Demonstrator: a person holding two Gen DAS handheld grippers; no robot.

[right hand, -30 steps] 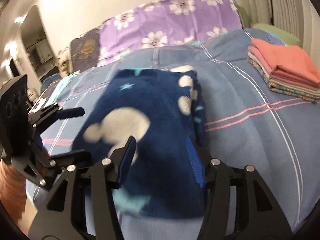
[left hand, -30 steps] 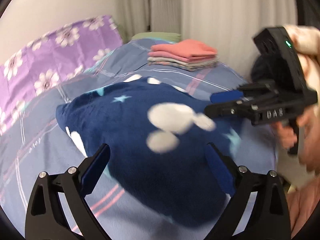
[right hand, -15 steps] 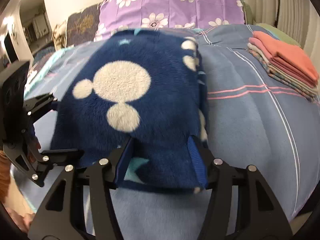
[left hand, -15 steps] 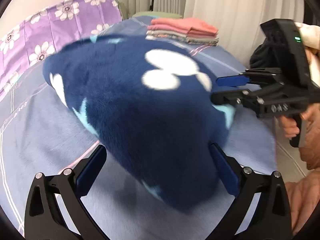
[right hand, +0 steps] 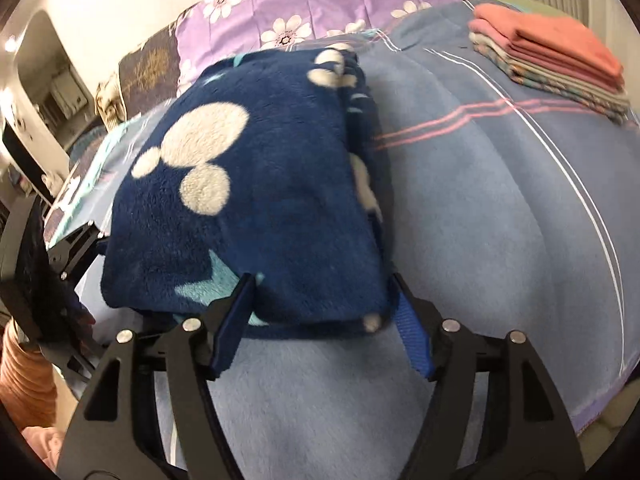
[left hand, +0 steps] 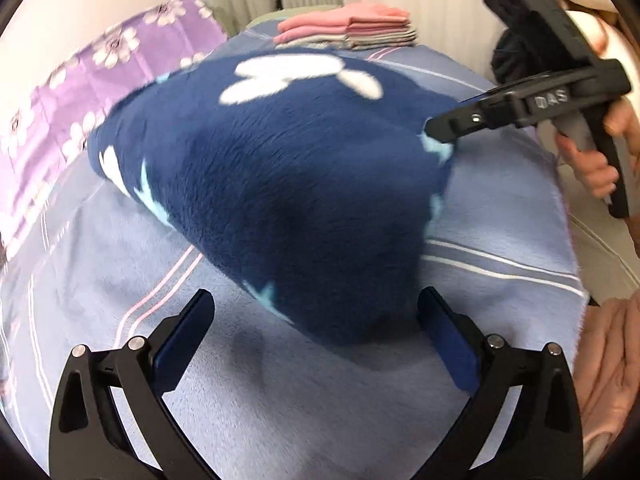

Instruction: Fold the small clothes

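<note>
1. Navy fleece garment (left hand: 280,168) sits folded into a thick bundle on the blue striped blanket (left hand: 304,412); near edge lifted off the blanket, far end resting on it.
2. Left gripper (left hand: 316,328): jaws spread wide, straddling the garment's near left corner. Whether the pads touch the fabric, cannot tell.
3. Right gripper (right hand: 320,312): jaws narrower, set on either side of the garment's near right corner; fabric sits between them.
4. Stack of folded clothes (right hand: 552,60), pink on top, lies well beyond the garment, to its right.
5. Purple floral pillow (right hand: 320,4) behind the garment.
</note>
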